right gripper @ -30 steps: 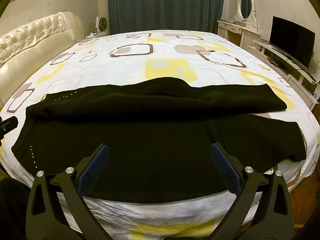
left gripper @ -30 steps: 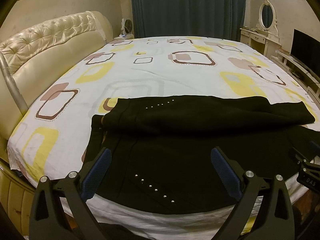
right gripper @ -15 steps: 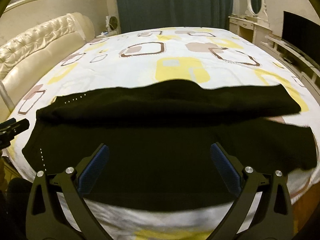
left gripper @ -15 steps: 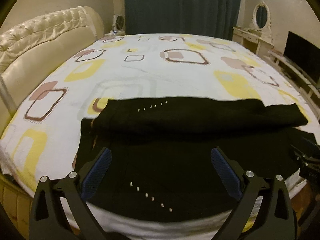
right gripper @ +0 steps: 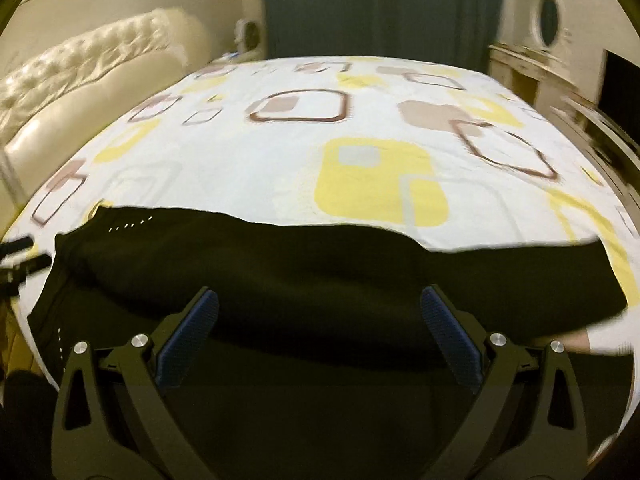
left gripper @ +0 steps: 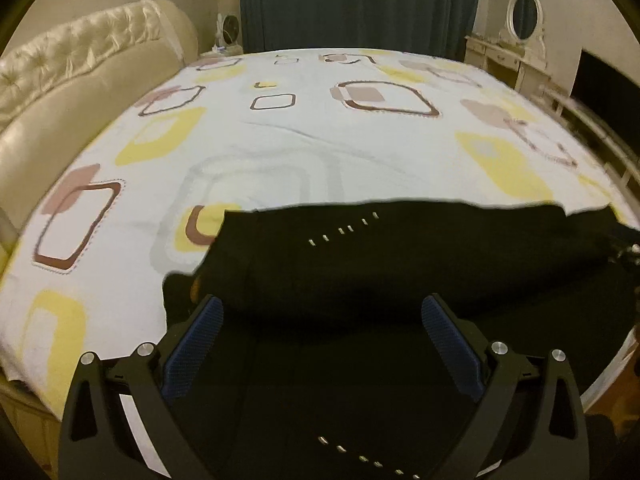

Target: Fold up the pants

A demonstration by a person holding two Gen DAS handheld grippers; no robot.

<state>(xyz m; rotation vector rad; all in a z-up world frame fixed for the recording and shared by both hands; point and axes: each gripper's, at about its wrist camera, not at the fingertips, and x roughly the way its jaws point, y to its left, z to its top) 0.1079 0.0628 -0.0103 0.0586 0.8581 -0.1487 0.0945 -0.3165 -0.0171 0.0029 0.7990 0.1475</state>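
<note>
Black pants point(left gripper: 400, 264) lie across the near edge of the bed, one leg folded lengthwise over the other, with rows of small silver studs near the waist end on the left. They also fill the lower half of the right wrist view point(right gripper: 320, 280). My left gripper point(left gripper: 322, 320) is open and empty, low over the waist end of the pants. My right gripper point(right gripper: 320, 312) is open and empty, low over the middle of the legs. The left gripper's tip shows at the left edge of the right wrist view point(right gripper: 16, 252).
The bed point(left gripper: 280, 152) has a white sheet with yellow and brown squares. A cream tufted headboard point(left gripper: 80, 80) stands at the left. Dark curtains point(left gripper: 360, 4) hang behind. A dressing table with an oval mirror point(left gripper: 524, 16) and a TV point(left gripper: 608, 88) stand at the right.
Both grippers have moved forward and down towards the pants, so the pants fill more of each view. Both stay open. The pants have not moved.
</note>
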